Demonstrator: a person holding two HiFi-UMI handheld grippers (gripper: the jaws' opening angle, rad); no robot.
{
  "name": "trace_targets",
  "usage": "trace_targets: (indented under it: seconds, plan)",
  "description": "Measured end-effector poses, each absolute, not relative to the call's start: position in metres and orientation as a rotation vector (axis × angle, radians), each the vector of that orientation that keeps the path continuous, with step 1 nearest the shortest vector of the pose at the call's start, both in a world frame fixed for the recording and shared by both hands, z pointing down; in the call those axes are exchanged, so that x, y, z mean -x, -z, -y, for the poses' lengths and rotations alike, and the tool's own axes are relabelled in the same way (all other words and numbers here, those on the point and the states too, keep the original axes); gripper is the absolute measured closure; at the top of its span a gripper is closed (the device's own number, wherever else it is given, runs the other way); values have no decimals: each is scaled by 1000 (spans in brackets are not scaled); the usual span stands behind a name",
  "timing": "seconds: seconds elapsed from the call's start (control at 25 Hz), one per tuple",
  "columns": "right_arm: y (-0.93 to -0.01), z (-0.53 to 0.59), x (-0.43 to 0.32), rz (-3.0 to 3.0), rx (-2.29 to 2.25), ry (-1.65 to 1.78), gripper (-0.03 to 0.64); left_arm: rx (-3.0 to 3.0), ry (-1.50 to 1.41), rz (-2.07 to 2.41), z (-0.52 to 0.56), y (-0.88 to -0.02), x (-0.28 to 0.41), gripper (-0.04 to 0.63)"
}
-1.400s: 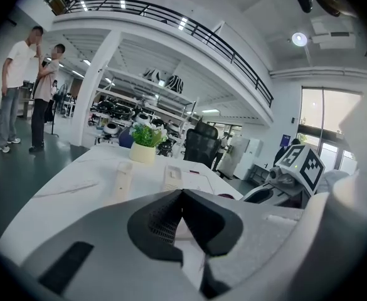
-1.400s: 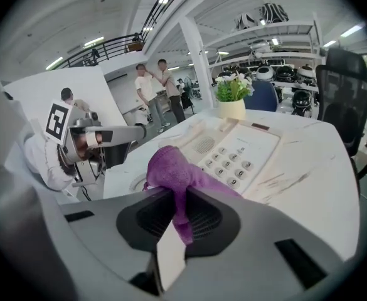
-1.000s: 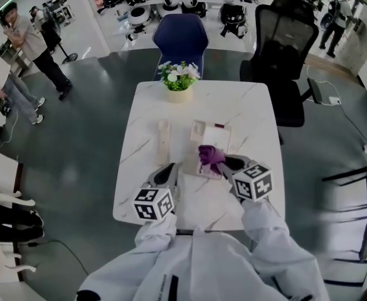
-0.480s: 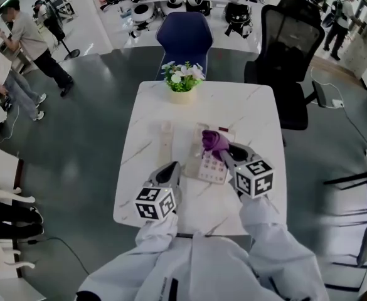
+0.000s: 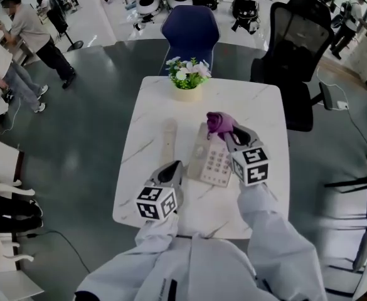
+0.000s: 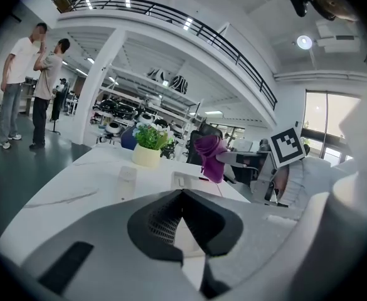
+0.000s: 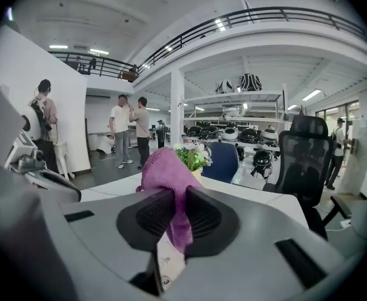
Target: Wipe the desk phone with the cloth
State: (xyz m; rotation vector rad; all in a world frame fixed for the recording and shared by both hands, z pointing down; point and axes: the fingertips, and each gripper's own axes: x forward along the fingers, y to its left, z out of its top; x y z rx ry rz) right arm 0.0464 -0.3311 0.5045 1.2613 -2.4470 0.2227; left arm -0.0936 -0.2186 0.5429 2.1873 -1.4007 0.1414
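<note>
My right gripper (image 5: 232, 131) (image 7: 182, 215) is clamped on the purple cloth (image 5: 219, 123) (image 7: 166, 173). Its jaws pinch a fold of it, the rest bunched above the pads and a strip hanging down between them. The cloth sits over the 12 o'clock end of the desk phone (image 5: 212, 160) (image 6: 184, 180); I can't tell whether it touches the casing. Part of the keypad shows below the jaws in the right gripper view.

The phone lies near the middle of the white marble table (image 5: 261, 108), with its handset (image 5: 169, 143) (image 6: 127, 174) off the cradle, flat on the table at the phone's 9 o'clock. My left gripper (image 5: 171, 172) (image 6: 183, 197) hovers at the phone's 7 o'clock, jaws together at the tips and holding nothing. A flower pot (image 5: 187, 80) stands at the table's 12 o'clock edge.
</note>
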Motion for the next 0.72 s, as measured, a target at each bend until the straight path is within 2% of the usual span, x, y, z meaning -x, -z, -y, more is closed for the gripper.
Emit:
trace_targets:
  seconds: [0.72]
  plan:
    - [-565,351,-6,2363,-1067,-256,581,-2150,-161,1391,220,-558,98,597]
